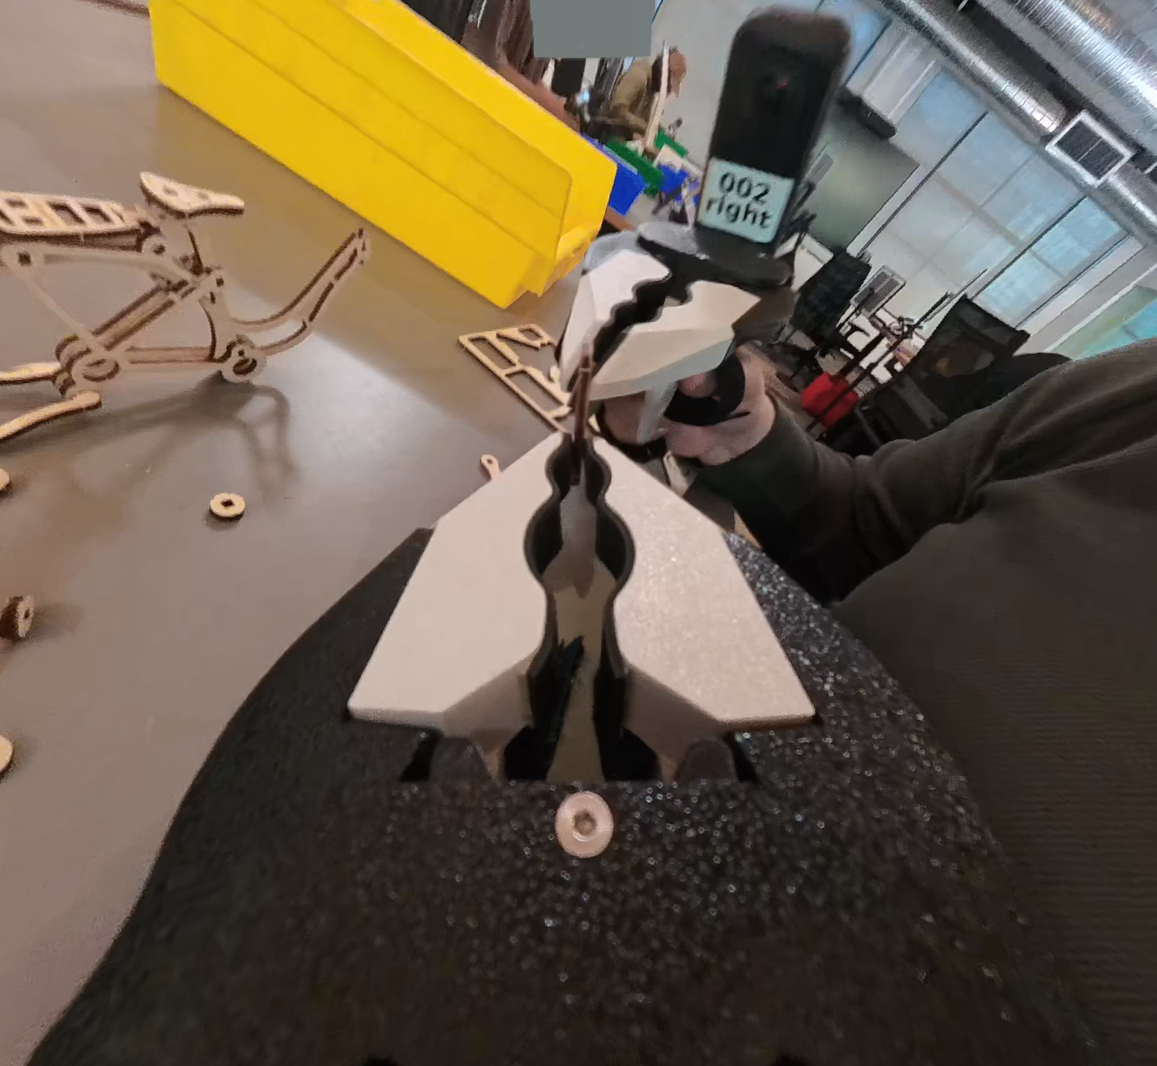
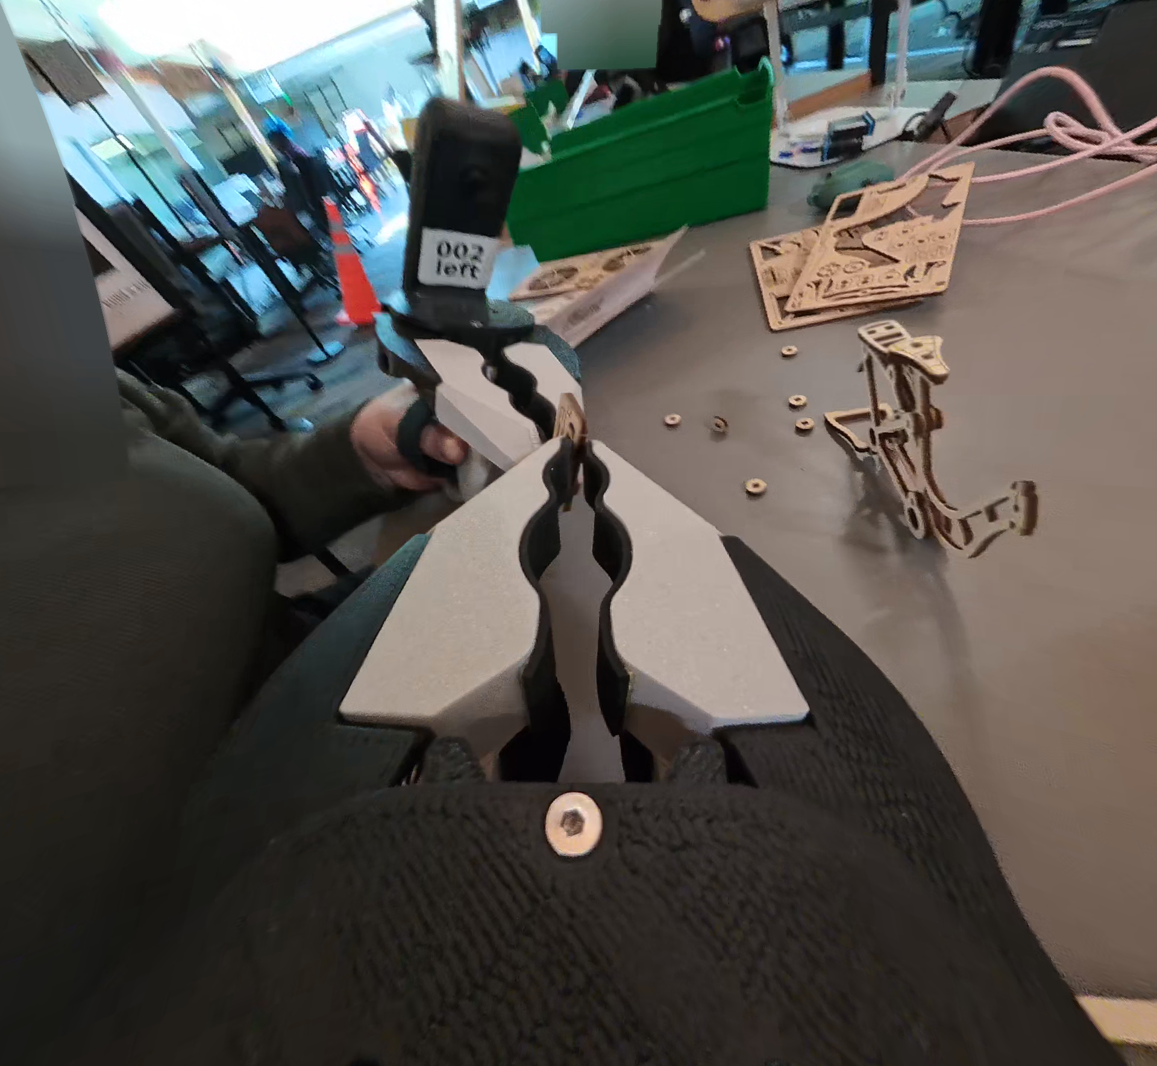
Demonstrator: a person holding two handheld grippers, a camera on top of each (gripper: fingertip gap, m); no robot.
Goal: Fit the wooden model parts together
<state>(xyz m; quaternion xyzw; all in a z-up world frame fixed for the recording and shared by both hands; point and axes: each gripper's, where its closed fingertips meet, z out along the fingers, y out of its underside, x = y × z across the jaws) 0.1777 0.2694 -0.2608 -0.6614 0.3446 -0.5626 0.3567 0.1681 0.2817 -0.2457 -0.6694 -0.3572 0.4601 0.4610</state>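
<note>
both claws are meeting tip to tip above the near edge of the surface [image 2: 939, 691], well apart from the rest of the kit. the left claw [image 1: 577, 460] is clenching a thin wooden piece [image 1: 579, 410] that is showing edge-on as a dark sliver rising toward twelve o'clock. the right claw [image 2: 571, 460] is pinching a small flat wooden part [image 2: 568, 419] at its tips; in the right wrist view this part is sitting right against the left claw's fingertips. whether the two are holding one shared part or two parts being mated cannot be told, since the contact is small and partly hidden.

the half-built wooden model [image 2: 920, 441] is standing at about two o'clock in the right wrist view, and at about ten o'clock in the left wrist view, untouched. small wooden washers [image 2: 756, 485] are lying scattered beside it, and cut-out sheets [image 2: 864, 259] are lying farther back near a green bin [image 2: 645, 172]. a yellow bin [image 1: 350, 115] is standing at eleven o'clock in the left wrist view.

the likely risks: the piece is thin and gripped only at the very tips, so any twist between the two hands is probably going to snap it or lever it out of a grip. a misaligned tab and slot is likely going to jam, and forcing it could split the ply. a dropped part would likely be falling off the surface edge into the person's lap.
</note>
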